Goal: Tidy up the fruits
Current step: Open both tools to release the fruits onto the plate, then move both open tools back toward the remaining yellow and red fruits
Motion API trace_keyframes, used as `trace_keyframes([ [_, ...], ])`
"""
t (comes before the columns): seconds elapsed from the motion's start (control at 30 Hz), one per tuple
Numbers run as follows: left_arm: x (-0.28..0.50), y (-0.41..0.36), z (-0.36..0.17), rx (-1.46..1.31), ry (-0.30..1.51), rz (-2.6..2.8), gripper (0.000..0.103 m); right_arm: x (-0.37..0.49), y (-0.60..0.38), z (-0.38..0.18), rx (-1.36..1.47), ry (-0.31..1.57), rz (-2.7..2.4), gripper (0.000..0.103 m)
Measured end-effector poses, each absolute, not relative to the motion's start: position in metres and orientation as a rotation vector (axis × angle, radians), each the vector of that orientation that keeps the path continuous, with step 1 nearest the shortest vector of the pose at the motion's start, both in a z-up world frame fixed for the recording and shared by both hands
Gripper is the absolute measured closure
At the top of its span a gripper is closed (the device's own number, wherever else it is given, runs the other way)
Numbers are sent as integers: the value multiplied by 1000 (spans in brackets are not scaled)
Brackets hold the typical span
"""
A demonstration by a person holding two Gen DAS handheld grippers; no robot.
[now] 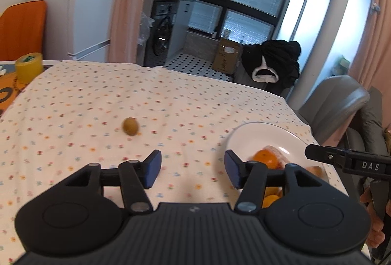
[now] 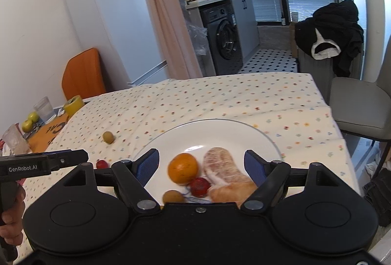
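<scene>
A table covered by a white cloth (image 2: 220, 98) dotted with small flowers fills both wrist views. In the right wrist view, the right gripper (image 2: 201, 163) hangs over a white plate (image 2: 220, 128) with its blue-padded fingers spread wide and nothing between them. On the plate, an orange (image 2: 182, 168) sits near the centre; a peeled pomelo segment (image 2: 220, 164) lies just beside it at 3 o'clock, a small red fruit (image 2: 200, 187) touches the orange at 5 o'clock, a small brown-green fruit (image 2: 173, 197) sits at 7 o'clock from the orange, and a darker orange piece of fruit (image 2: 229, 193) lies against the pomelo's near end. Off the plate, a second small red fruit (image 2: 102, 164) rests on the cloth at 9 o'clock from the plate, and an olive-green fruit (image 2: 108, 137) lies farther away at 10 o'clock. In the left wrist view, the left gripper (image 1: 193, 168) is also spread wide and empty above bare cloth, with that olive-green fruit ahead at 11 o'clock and the plate at 3 o'clock. A yellow tape roll (image 1: 28, 67) stands at the table's far left edge.
</scene>
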State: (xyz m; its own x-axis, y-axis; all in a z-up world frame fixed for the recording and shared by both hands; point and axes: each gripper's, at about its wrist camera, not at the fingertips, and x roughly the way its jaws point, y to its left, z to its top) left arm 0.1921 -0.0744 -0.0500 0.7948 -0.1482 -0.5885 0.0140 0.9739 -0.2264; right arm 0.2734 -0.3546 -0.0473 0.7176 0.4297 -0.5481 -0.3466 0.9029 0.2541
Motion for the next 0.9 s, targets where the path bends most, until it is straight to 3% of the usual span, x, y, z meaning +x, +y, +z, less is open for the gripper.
trace_keyframes([
  [0.57,171,-29,-59,-222,664,30,44,268,-299,-54,100,669,551,20],
  [0.73,167,-19,-62,-212,667,67,33,265,-283,-55,86,667,597,11],
  [0.9,162,-8,-64,-208,665,99,21,264,-264,-55,67,668,645,11],
])
